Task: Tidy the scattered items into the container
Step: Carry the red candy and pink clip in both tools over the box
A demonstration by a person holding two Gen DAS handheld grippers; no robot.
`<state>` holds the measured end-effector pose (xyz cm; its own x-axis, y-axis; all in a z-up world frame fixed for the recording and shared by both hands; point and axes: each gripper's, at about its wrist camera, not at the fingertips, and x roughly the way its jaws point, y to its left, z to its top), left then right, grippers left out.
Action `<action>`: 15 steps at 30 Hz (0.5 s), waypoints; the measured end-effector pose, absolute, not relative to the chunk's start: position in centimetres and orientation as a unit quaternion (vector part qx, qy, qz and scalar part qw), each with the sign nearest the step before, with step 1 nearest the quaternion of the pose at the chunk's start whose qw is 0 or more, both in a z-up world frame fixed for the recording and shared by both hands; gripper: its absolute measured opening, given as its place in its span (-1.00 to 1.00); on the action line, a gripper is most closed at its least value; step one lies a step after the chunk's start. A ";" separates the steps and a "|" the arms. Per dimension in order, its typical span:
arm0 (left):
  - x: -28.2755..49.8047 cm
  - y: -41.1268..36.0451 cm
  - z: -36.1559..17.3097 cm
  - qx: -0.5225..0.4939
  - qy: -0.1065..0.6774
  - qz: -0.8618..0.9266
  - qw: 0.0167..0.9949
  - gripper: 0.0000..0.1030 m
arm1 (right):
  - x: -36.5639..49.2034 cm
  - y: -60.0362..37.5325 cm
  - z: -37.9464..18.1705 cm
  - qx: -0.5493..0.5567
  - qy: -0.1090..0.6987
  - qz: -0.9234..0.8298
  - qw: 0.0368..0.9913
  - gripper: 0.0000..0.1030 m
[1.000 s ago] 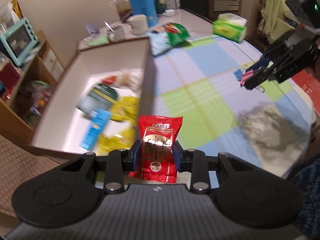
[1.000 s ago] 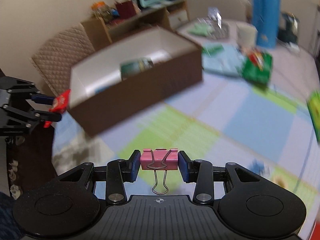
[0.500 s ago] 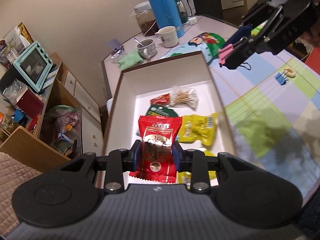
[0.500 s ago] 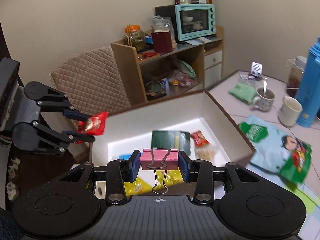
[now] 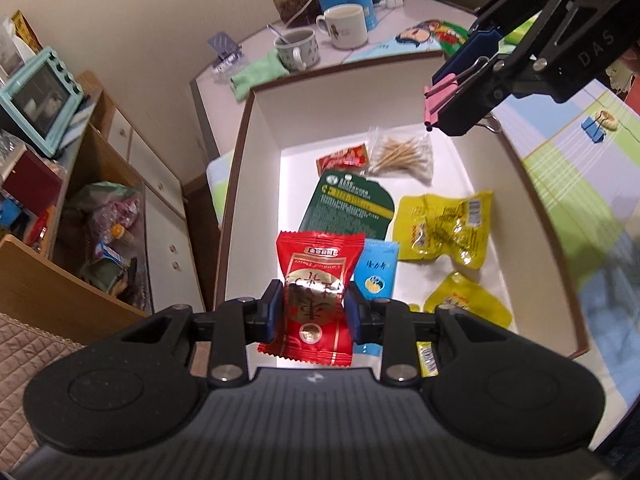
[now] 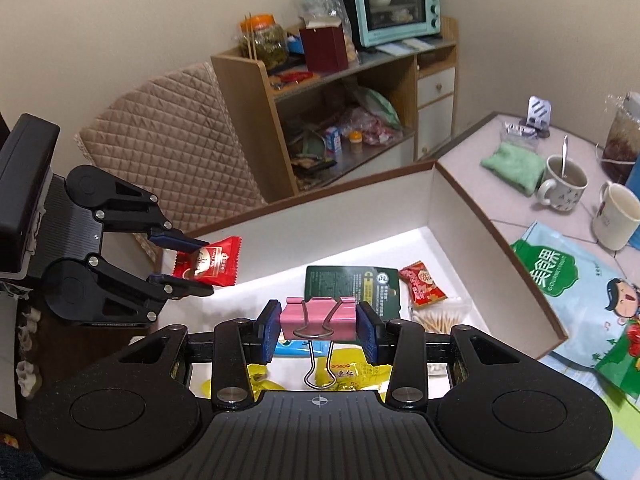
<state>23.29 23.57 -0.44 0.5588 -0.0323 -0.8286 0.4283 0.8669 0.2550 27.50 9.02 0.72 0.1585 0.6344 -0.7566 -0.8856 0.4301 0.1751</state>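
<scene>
Between the blue pads of the left gripper [image 5: 314,316] a red foil candy wrapper with gold print [image 5: 318,284] is clamped upright, held above the near end of the open brown cardboard box with white inside walls [image 5: 248,168]. Over the far right side of that box, the right gripper [image 6: 318,330] is closed on a pink metal binder clip [image 6: 318,317], whose wire handles hang down toward the camera in the right wrist view.

On the box floor lie a dark green flat sachet [image 5: 346,206], a small red snack packet [image 5: 342,157], a clear bag of cotton swabs [image 5: 404,154], a crumpled yellow snack pouch [image 5: 444,230], a second yellow pouch [image 5: 468,300] and a light blue sachet [image 5: 376,272].

Outside the box, on the checked tablecloth of the table [image 5: 580,184], a blue binder clip [image 5: 593,127] lies well apart from the box's right wall. Beyond the far wall stand a patterned mug with a spoon [image 5: 298,50], a cream mug [image 5: 346,26] and a folded green cloth [image 5: 258,76].
</scene>
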 end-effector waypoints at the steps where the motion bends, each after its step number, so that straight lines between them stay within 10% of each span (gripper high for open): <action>1: 23.5 23.8 -0.8 0.220 0.454 -0.136 0.853 -0.47 | 27.8 9.3 0.4 -0.158 0.404 0.508 0.744 -0.23; 15: 26.7 25.3 -4.9 0.205 0.502 -0.143 0.828 -0.45 | 31.7 10.8 -2.9 -0.162 0.444 0.470 0.746 -0.23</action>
<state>26.72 25.35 -4.95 0.4545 -0.0302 -0.8902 0.4424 0.8751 0.1962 31.71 10.80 -2.93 0.1651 0.5575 -0.8136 -0.8441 0.5065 0.1758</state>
